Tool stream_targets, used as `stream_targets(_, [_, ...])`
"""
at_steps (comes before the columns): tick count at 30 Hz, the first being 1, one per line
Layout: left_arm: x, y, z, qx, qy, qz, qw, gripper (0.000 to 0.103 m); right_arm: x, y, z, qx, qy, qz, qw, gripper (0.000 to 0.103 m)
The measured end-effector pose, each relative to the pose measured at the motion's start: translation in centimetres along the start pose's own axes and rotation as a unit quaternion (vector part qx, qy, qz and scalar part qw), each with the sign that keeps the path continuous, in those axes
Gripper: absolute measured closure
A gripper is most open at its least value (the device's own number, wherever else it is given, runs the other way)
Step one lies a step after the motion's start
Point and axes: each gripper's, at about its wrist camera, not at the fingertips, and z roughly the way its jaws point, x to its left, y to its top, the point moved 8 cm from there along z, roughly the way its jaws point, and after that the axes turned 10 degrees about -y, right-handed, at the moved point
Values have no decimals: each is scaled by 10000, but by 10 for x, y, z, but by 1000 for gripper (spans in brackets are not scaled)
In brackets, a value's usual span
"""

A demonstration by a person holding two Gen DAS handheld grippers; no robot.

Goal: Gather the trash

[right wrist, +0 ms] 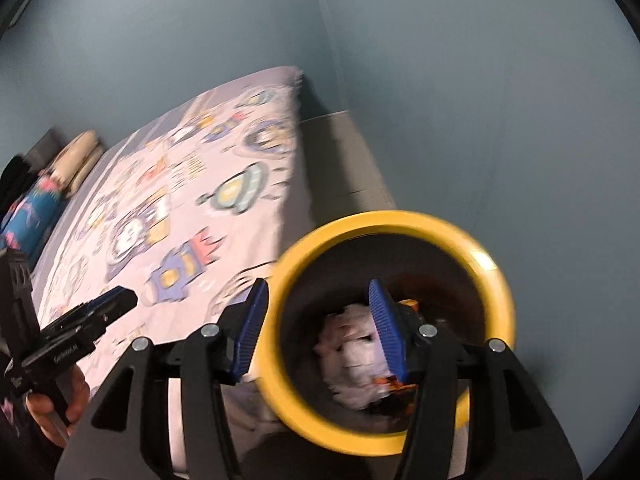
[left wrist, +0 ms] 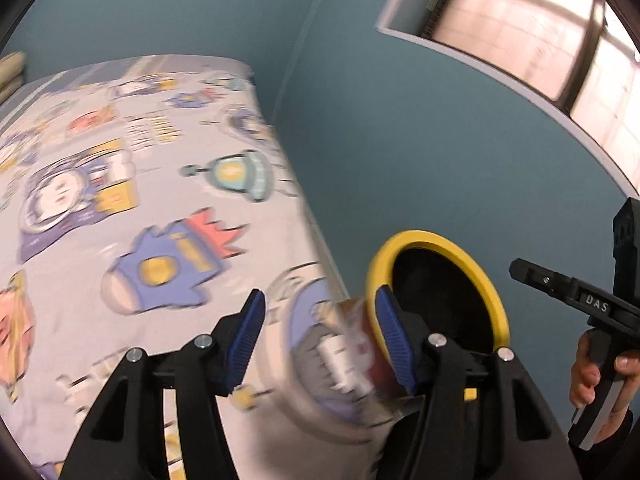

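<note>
A yellow-rimmed bin (right wrist: 384,218) with a black inside stands beside the bed, close under both grippers. In the right wrist view my right gripper (right wrist: 317,284) is open over the bin's mouth with nothing between its pads. White crumpled trash (right wrist: 352,352) and an orange scrap (right wrist: 400,388) lie in the bin. In the left wrist view my left gripper (left wrist: 319,292) is open at the bed's edge, left of the bin (left wrist: 440,240). A blurred red, white and silver packet (left wrist: 356,344) shows by its right pad, overlapping the bin's rim. The left pad stands clear of it.
The bed (left wrist: 120,200) with a cartoon space-print sheet fills the left side. Pillows (right wrist: 76,160) and a blue patterned cloth (right wrist: 32,216) lie at its far end. Teal walls close in behind, and a window (left wrist: 540,20) sits high on the right. A narrow floor strip (right wrist: 340,160) runs along the bed.
</note>
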Motion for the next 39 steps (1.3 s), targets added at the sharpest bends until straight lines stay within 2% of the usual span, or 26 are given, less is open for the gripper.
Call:
stream_targets(3, [41, -10, -37, -150, 339, -175, 9992, 49, 52, -10, -5, -37, 194, -408, 9990, 48])
stream_targets(7, [94, -23, -92, -431, 893, -434, 9941, 35, 115, -26, -13, -125, 374, -751, 9964, 39])
stream_targets(9, [109, -28, -113, -499, 1054, -492, 9920, 34, 140, -35, -18, -166, 457, -844, 9952, 36])
stream_targets(11, [123, -35, -132, -552, 1217, -534, 9896, 26, 156, -46, -22, -188, 436, -925, 9946, 34])
stream_targets(13, [135, -45, -150, -609, 1382, -544, 9870, 23, 165, -55, -25, -275, 356, -912, 9948, 24])
stream_targets(17, [144, -66, -179, -802, 1610, -476, 9825, 14, 165, -72, -35, -630, 142, -647, 9958, 13])
stream_targets(20, [136, -79, -205, -1191, 1857, -368, 9747, 8, 158, -83, -49, -937, 43, -437, 9946, 8])
stream_targets(24, [108, -93, -232, -1582, 2077, -99, 9653, 8, 159, -96, -69, -1217, -84, -557, 9910, 8])
stream_targets(27, [78, -103, -246, -1824, 2075, 109, 9610, 8, 157, -105, -94, -1608, -388, -614, 9843, 8])
stream_targets(29, [56, -109, -257, -2059, 2096, 250, 9555, 8, 156, -112, -108, -1812, -388, -549, 9811, 8])
stream_targets(34, [17, -118, -275, -2279, 2217, 668, 9457, 8, 148, -125, -134, -2141, -580, -378, 9743, 8])
stream_targets(39, [2, -127, -290, -2528, 2241, 577, 9394, 8, 136, -134, -155, -2527, -814, -144, 9640, 8])
